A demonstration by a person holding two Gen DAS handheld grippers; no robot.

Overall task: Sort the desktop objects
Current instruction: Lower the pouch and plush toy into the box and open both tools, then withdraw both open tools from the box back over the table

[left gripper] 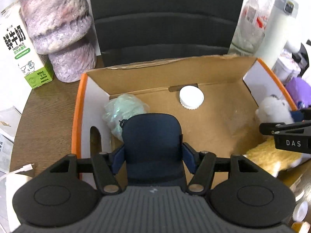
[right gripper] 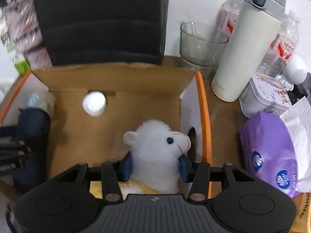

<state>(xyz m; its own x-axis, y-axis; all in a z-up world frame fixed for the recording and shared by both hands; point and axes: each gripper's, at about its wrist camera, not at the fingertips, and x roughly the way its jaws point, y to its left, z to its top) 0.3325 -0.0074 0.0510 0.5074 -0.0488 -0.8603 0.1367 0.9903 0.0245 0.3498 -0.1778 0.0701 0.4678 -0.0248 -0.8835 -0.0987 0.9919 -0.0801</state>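
Box (left gripper: 194, 66): left gripper (left gripper: 153, 153) clamps navy case (left gripper: 151, 134) near left wall; right gripper (right gripper: 155, 165) clamps plush (right gripper: 155, 145) by right wall; white cap (left gripper: 191, 97) at back wall.

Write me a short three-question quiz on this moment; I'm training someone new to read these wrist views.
1. True or false: the right gripper grips the plush toy.
2. What does the left gripper hold? A) milk carton B) dark blue case C) glass
3. What white item lies at the back of the cardboard box?

Key: 1 true. 2 B. 3 the white bottle cap.
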